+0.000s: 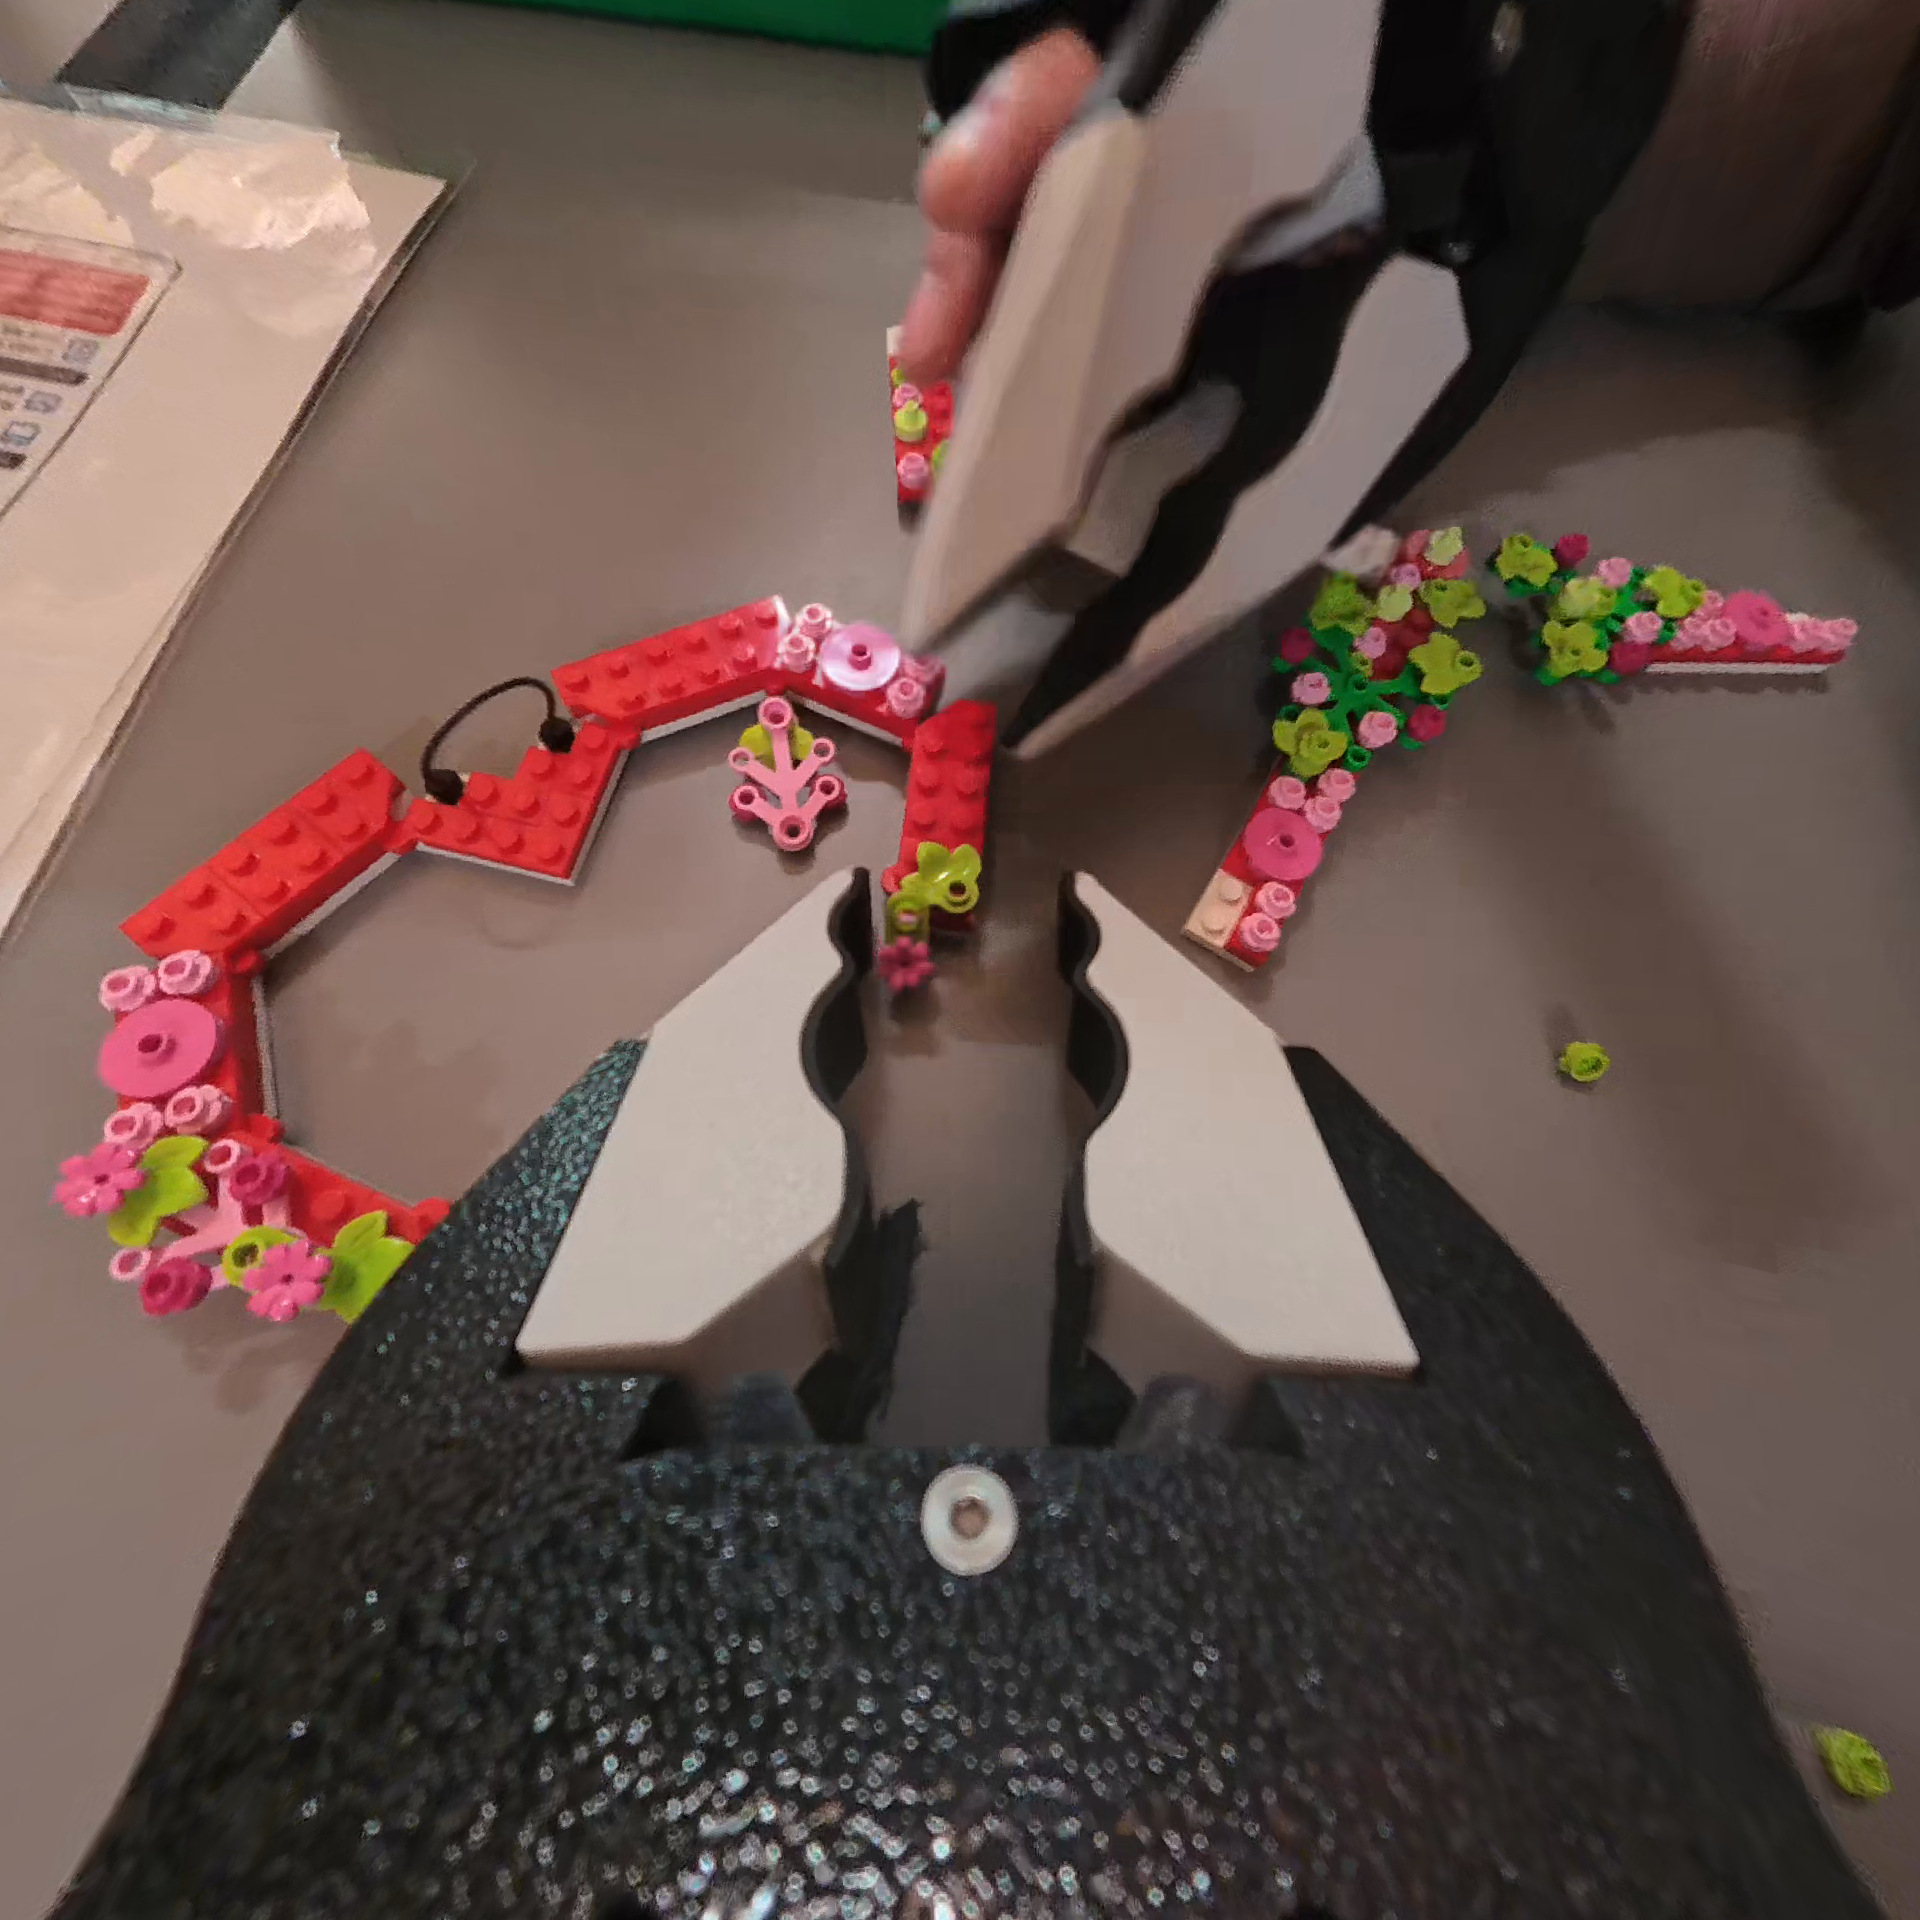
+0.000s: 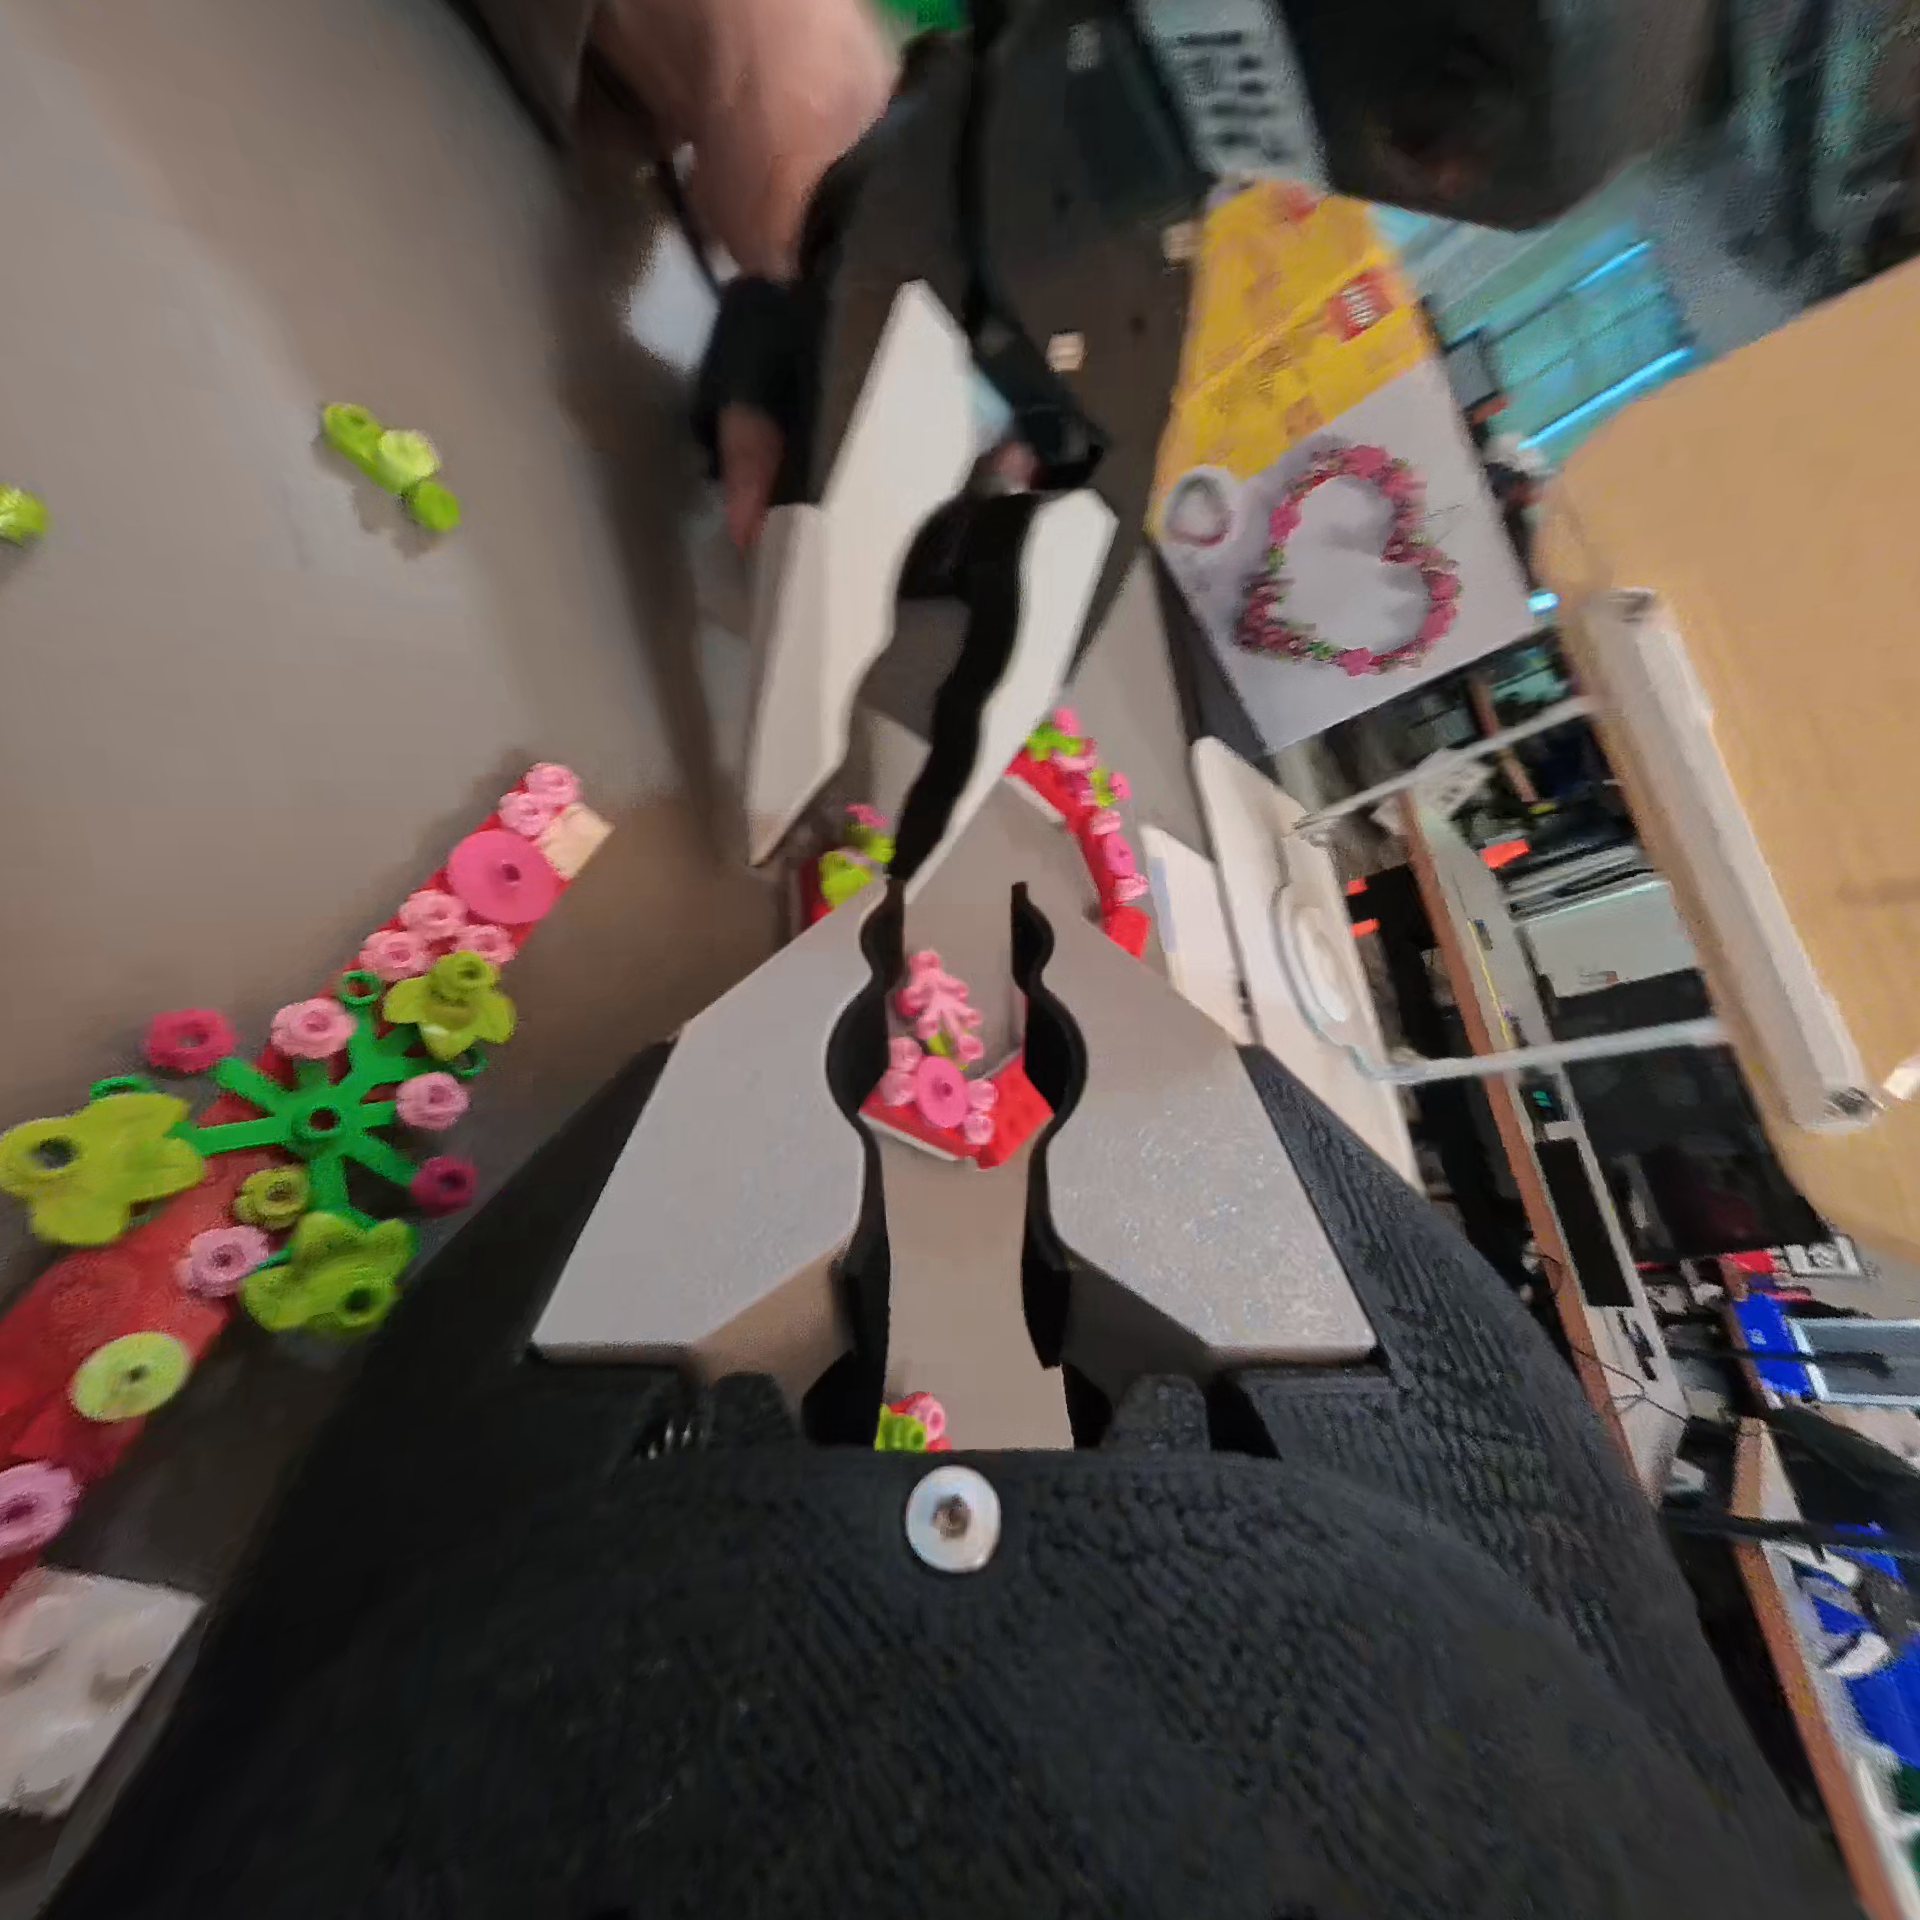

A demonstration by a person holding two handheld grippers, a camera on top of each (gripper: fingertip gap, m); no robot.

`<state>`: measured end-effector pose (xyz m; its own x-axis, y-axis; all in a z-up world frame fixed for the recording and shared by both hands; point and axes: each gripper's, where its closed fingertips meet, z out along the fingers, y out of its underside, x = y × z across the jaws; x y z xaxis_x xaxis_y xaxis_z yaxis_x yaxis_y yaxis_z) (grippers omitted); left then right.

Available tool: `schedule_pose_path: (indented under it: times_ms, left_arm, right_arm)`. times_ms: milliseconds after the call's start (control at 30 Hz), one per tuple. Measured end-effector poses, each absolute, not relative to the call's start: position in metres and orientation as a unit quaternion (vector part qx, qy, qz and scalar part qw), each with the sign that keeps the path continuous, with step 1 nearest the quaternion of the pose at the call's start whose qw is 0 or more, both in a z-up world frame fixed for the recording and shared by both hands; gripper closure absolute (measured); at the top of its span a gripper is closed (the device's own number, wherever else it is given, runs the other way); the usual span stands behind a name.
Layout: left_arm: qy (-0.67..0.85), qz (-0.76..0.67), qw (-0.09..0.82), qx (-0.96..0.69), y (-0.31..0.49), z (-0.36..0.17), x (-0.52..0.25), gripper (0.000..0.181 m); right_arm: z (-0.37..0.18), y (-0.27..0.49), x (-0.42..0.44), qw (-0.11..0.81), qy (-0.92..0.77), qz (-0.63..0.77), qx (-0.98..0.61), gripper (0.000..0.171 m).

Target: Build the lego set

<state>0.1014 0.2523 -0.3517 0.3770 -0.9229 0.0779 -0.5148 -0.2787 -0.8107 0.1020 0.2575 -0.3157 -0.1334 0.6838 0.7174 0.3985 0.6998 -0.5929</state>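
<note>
A long red Lego chain (image 1: 582,748), bent like part of a heart frame, lies on the grey table with pink discs and flowers at both ends. A short red segment (image 1: 951,790) with a lime leaf lies by its right end. A loose pink frond piece (image 1: 787,784) lies between them. My left gripper (image 1: 964,894) is open and empty, its tips just in front of the short segment. My right gripper (image 1: 971,691) reaches in from the upper right, open, with its tips at the gap between chain and short segment. In the right wrist view the right gripper (image 2: 956,899) frames the frond (image 2: 935,997) and the chain's disc end (image 2: 940,1091).
Two flower-covered red segments (image 1: 1340,727) (image 1: 1662,623) lie at the right and a small one (image 1: 920,426) lies behind the right gripper. Loose lime pieces (image 1: 1582,1062) (image 1: 1855,1761) sit at the right. A booklet under a plastic bag (image 1: 156,364) lies at the left. The set's box (image 2: 1340,499) stands beyond. Left and right tips are no more than a few centimetres apart. About 6 cm separates my left fingertips from the long red Lego chain (image 1: 582,748).
</note>
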Motion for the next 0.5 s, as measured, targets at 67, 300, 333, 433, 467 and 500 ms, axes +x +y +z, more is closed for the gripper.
schedule_pose_path:
  times_ms: [67, 300, 333, 433, 467, 500]
  left_arm:
    - [0.499, -0.274, 0.374, -0.732, 0.25, -0.348, 0.103, 0.146]
    - [0.481, -0.212, 0.553, -0.647, 0.267, -0.307, 0.103, 0.12]
    - [0.465, -0.192, 0.593, -0.629, 0.272, -0.297, 0.099, 0.116]
    - [0.399, -0.129, 0.694, -0.585, 0.285, -0.264, 0.076, 0.114]
    - [0.375, -0.117, 0.717, -0.576, 0.288, -0.255, 0.068, 0.113]
    - [0.35, -0.113, 0.735, -0.57, 0.29, -0.247, 0.06, 0.11]
  right_arm:
    - [-0.297, 0.269, 0.106, 0.602, -0.695, 0.15, -0.363, 0.15]
    - [-0.249, 0.312, 0.134, 0.741, -0.543, 0.157, -0.363, 0.143]
    - [-0.248, 0.317, 0.135, 0.743, -0.534, 0.16, -0.37, 0.142]
    - [-0.247, 0.327, 0.139, 0.747, -0.515, 0.166, -0.387, 0.141]
    - [-0.247, 0.33, 0.14, 0.748, -0.509, 0.166, -0.393, 0.141]
    - [-0.247, 0.334, 0.142, 0.749, -0.502, 0.164, -0.4, 0.14]
